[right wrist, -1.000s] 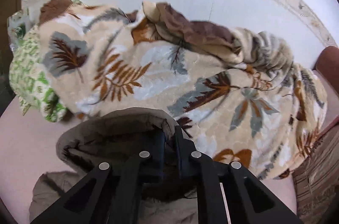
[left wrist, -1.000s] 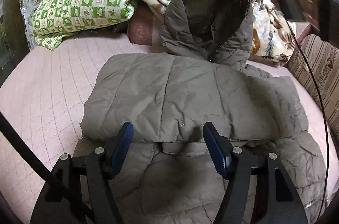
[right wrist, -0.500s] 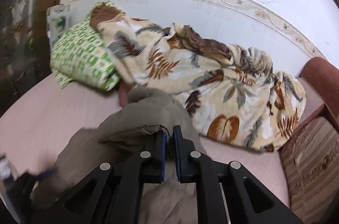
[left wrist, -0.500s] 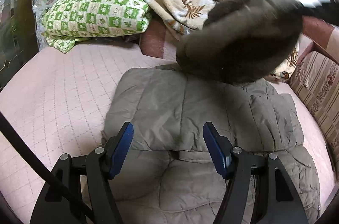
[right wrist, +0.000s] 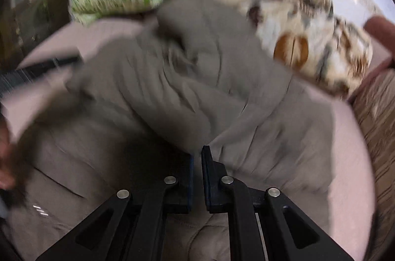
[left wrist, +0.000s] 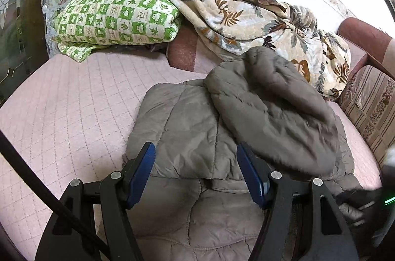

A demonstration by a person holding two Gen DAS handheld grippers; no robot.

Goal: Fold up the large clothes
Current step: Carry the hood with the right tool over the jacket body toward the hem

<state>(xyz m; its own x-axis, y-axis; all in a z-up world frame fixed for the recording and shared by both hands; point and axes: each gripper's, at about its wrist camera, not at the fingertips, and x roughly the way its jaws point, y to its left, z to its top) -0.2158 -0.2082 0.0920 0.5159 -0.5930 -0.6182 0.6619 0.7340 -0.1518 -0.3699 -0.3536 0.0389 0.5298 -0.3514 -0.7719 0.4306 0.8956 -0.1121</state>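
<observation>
A grey-brown padded jacket [left wrist: 195, 132] lies folded on the pink quilted bed [left wrist: 61, 102]. Its hood end [left wrist: 271, 97] is laid over the folded body, toward the right. My left gripper [left wrist: 196, 167] is open and empty, hovering just above the jacket's near fold. My right gripper [right wrist: 197, 157] has its jaws nearly together, pinching the edge of the hood end of the jacket [right wrist: 197, 78]; that view is motion-blurred. The right gripper also shows, blurred, at the lower right edge of the left wrist view [left wrist: 365, 206].
A green-and-white checked quilt [left wrist: 113, 16] and a leaf-patterned blanket [left wrist: 246, 13] are piled at the back against the wall. A striped sofa arm [left wrist: 372, 102] borders the right side. A cable [left wrist: 37, 182] crosses the lower left.
My right gripper has carried the hood end from high above the bed down and toward me, laying it over the folded jacket. My left gripper has stayed open over the near fold.
</observation>
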